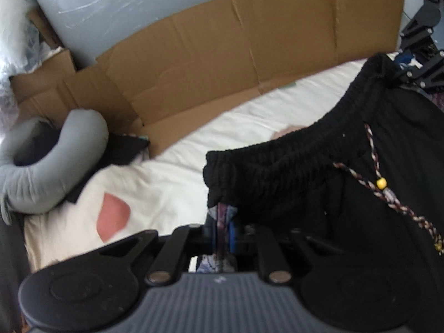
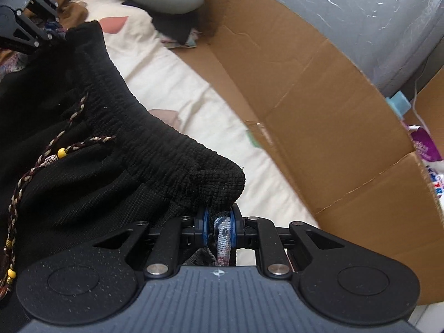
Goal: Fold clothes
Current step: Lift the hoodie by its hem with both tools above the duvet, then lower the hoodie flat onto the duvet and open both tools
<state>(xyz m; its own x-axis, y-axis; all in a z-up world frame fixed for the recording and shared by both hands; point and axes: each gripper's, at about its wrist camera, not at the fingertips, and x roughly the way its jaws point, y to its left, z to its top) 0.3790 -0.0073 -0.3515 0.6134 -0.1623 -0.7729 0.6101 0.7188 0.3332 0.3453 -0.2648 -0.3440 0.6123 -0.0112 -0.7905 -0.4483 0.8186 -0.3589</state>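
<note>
While a cream bedsheet (image 1: 194,144) spreads across the scene, a flattened cardboard sheet (image 1: 249,47) with no readable print stands along its far edge, and a grey neck pillow (image 1: 55,166) lies at the far left corner. Black trousers (image 1: 360,180) with an elastic waistband and a braided, beaded drawstring (image 1: 380,186) hang above the sheet, stretched between both tools. At its left corner the left gripper (image 1: 223,227) has its blue pads pressed on patterned cloth under the waistband; the right gripper (image 2: 219,227) pinches the right corner likewise.
</note>
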